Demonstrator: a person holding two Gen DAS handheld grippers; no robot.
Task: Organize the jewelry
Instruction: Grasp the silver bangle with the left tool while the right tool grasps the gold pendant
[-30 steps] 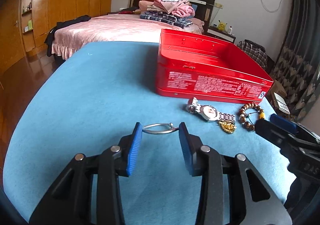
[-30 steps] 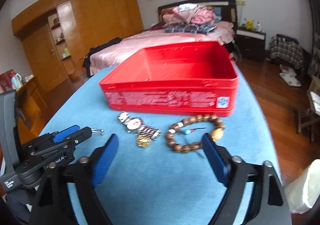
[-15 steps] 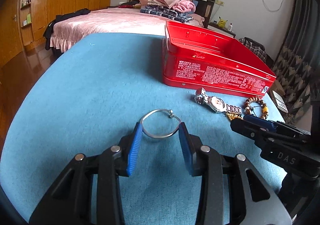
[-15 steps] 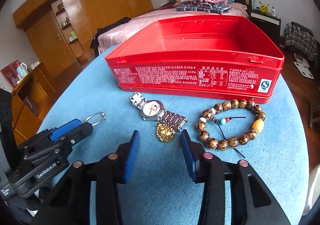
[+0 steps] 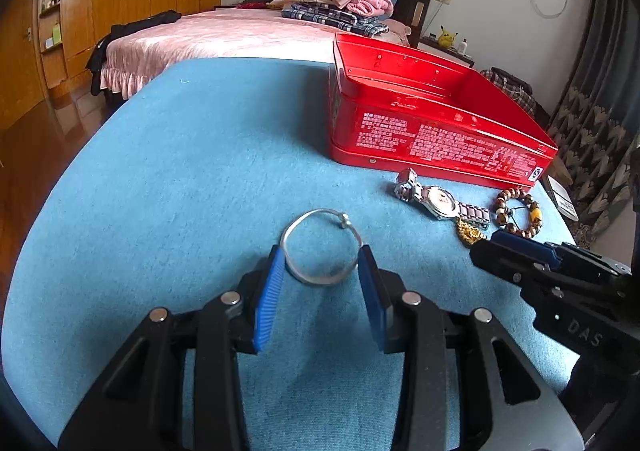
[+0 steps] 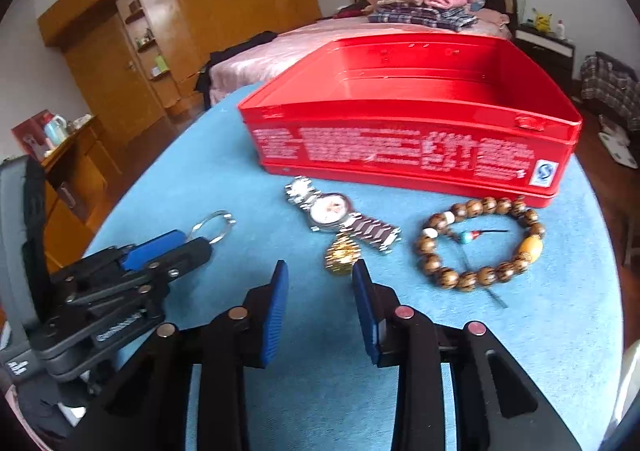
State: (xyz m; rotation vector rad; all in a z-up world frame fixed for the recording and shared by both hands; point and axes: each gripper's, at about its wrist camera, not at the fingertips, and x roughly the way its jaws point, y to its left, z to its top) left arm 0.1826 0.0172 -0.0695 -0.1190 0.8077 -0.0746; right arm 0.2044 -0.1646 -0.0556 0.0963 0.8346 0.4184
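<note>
A silver bangle sits between the blue pads of my left gripper, which is shut on its two sides above the blue cloth; it also shows in the right wrist view. My right gripper is open and empty, just short of a gold pendant. A silver watch and a wooden bead bracelet lie in front of an open, empty red tin box.
The table is round and covered in blue cloth, with its edge close on the right behind the bracelet. A bed with folded clothes and wooden wardrobes stand behind it.
My left gripper has closed on the bangle and tilted it up off the cloth. My right gripper has narrowed its jaws and moved in toward the gold pendant.
</note>
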